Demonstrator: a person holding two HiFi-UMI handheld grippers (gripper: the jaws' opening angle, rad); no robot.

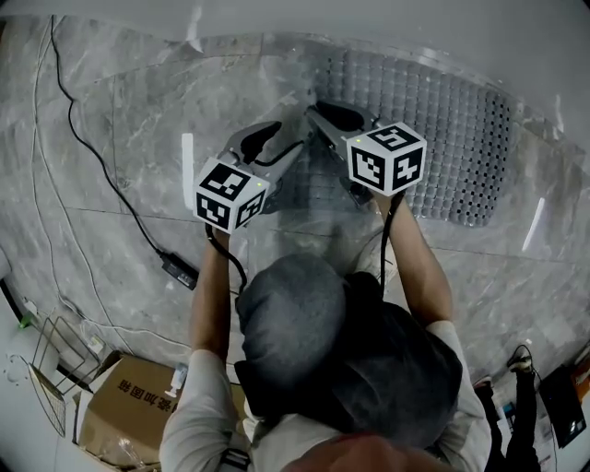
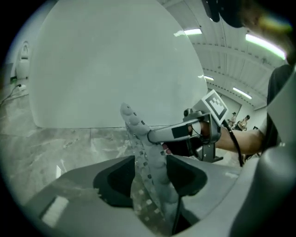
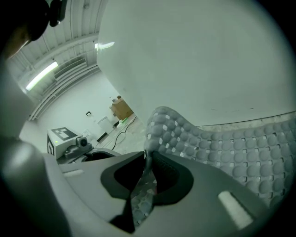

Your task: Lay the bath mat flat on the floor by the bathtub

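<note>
Left gripper (image 2: 150,178): I read the jaws as wide apart; a raised fold of the bath mat (image 1: 442,138) stands between them, not pinched.
Right gripper (image 3: 148,173): I see it clamped on the bath mat's lifted edge.
Bath mat: far part lies flat on the floor (image 1: 120,120) beside the bathtub (image 1: 387,14); near end is held up.

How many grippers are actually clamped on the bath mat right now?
1. The right gripper is shut on the bath mat's lifted edge. The left gripper has the mat between its jaws, but they stand apart, not pressing it.
</note>
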